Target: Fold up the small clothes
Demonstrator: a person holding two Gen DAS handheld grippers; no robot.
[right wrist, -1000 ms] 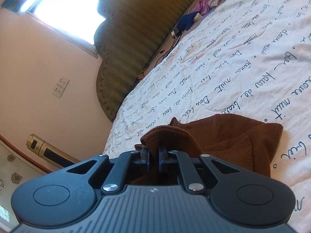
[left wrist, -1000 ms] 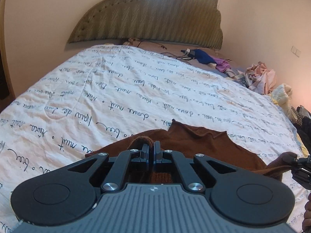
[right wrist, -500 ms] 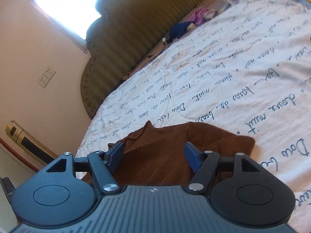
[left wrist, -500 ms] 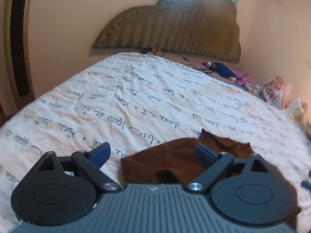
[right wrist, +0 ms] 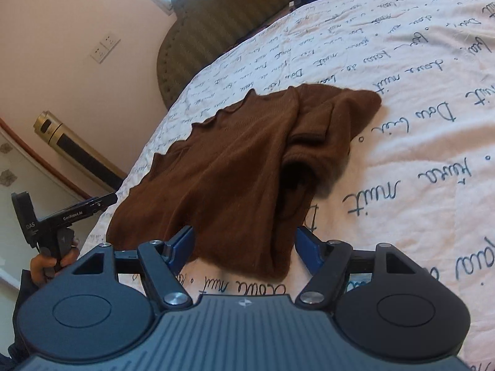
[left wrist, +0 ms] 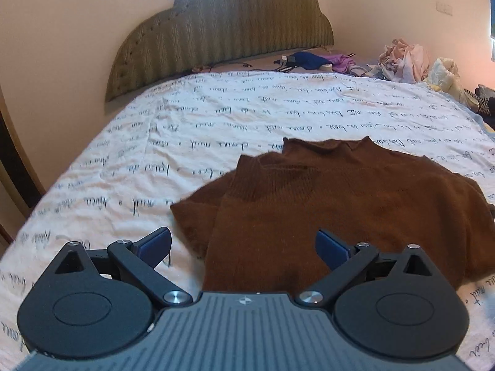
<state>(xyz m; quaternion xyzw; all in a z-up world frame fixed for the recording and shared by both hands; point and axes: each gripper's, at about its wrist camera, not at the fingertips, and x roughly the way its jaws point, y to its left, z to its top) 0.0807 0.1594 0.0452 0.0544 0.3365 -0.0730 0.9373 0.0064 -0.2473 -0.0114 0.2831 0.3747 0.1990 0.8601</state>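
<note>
A white quilted bedspread with dark script lettering (left wrist: 216, 117) covered the bed. The folded brown knit sweater (left wrist: 340, 204) lay at twelve o'clock before both grippers, left (left wrist: 243, 244) and right (right wrist: 244, 247), fingers spread, gripping nothing.

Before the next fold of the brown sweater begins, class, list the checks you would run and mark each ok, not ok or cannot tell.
1. Left gripper open and empty: ok.
2. Right gripper open and empty: ok.
3. Brown sweater resting on the bedspread, not held: ok.
4. Sweater lying flat: not ok; a bunched fold gapes along one side.
5. Sleeves tucked in evenly: cannot tell.
6. Bedspread beyond the sweater free for folding: ok; the clothes pile sits far off.
</note>
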